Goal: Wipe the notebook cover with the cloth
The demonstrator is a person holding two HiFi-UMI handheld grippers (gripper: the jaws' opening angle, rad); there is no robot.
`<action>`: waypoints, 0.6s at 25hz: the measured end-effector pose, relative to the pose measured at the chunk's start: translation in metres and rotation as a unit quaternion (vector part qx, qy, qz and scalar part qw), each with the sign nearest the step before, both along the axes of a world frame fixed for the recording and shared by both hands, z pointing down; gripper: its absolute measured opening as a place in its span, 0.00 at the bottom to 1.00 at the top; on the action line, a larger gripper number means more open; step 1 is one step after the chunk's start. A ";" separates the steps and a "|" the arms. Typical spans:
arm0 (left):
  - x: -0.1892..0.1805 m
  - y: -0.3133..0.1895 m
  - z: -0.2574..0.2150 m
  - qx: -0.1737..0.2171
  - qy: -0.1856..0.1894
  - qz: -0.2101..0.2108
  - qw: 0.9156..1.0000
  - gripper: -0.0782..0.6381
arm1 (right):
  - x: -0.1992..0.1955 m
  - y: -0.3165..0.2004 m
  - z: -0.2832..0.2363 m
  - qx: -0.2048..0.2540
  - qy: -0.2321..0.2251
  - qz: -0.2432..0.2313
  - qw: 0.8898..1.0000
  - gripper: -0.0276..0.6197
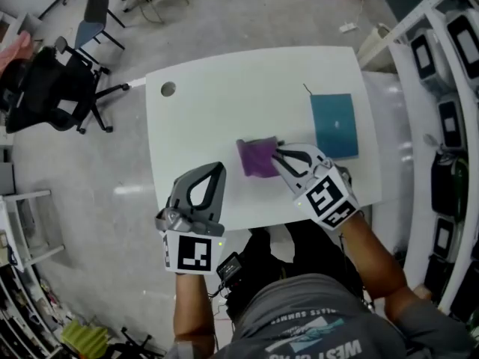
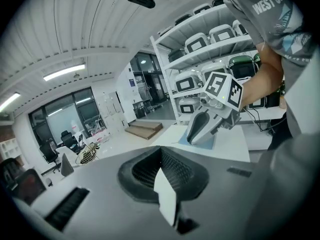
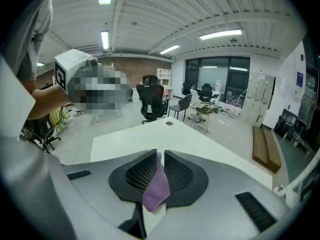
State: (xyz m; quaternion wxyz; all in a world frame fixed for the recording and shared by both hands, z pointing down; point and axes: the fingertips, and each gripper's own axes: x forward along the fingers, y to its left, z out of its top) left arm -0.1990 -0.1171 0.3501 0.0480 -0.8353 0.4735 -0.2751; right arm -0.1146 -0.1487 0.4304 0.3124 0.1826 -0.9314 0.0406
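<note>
Right gripper view: cloth (image 3: 156, 186) between jaws.

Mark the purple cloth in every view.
Head view: cloth lies mid-table, at the tip of the right hand-held gripper.
Left gripper view: not in it.
Right gripper view: bottom centre, pinched between the jaws.
Shared landmark: the white table.
</note>
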 end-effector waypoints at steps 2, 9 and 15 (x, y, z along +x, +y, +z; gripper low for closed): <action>-0.001 0.000 0.015 -0.009 0.001 -0.004 1.000 0.11 | -0.003 0.002 0.022 -0.019 0.006 -0.004 1.000 0.19; -0.006 0.002 0.051 -0.035 0.004 -0.017 0.999 0.11 | -0.024 0.020 0.072 -0.078 -0.008 -0.035 0.996 0.34; -0.005 0.006 0.072 -0.049 0.005 -0.020 0.999 0.11 | -0.033 0.032 0.110 -0.106 0.001 -0.049 0.993 0.40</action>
